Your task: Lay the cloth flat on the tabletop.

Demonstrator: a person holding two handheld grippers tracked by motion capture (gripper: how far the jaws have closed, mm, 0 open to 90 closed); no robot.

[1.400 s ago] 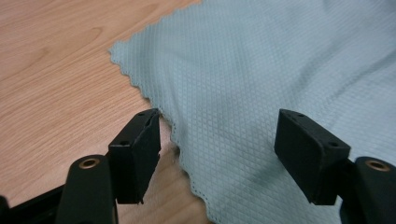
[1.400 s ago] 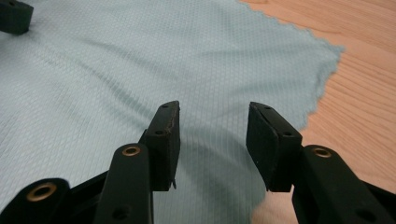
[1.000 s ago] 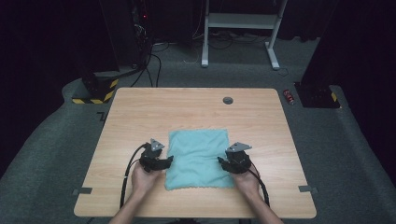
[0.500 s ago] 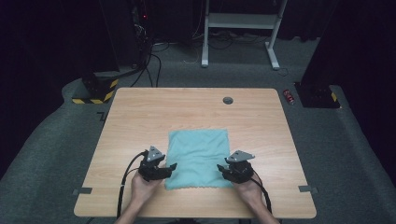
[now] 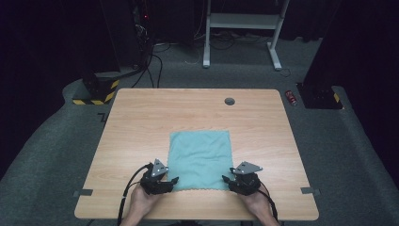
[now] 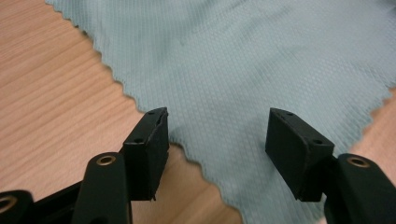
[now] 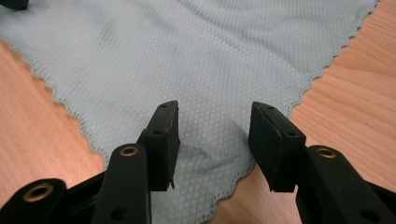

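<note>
Cloth (image 5: 199,159) sits flat on the table (image 5: 141,122), a bit near of centre, teal with zigzag edges all round. Pretty smooth from the high view, just a faint crease or two.

Left gripper (image 5: 170,182) is at the cloth's near-left corner, right gripper (image 5: 229,181) at the near-right corner, a hand (image 5: 143,202) behind the left one and another hand (image 5: 254,202) behind the right. Both point roughly inward toward the cloth, cables trailing back off the near edge.

Left gripper view: jaws stand fairly wide with the corner of the cloth (image 6: 243,79) running between them. The left jaw sits right at the zigzag edge, half over bare wood (image 6: 51,93), the right jaw is over fabric. They've just been closing a little, but there's a clear gap and the pads aren't pinching anything, the cloth simply lies flat underneath.

Right gripper view: similar deal, jaws a bit narrower but apart, both over the corner of the cloth (image 7: 196,60). There's a small wrinkle in the fabric right between the jaws near the edge. Not gripped as far as I can see, the cloth looks like it's resting on the table and the pads are either side of that wrinkle. Can't tell whether the tips actually touch the fabric.

Far side of the table has a small dark round grommet (image 5: 229,101). Beyond the table on the floor there's a white desk frame (image 5: 242,28) and some cables (image 5: 155,61).
</note>
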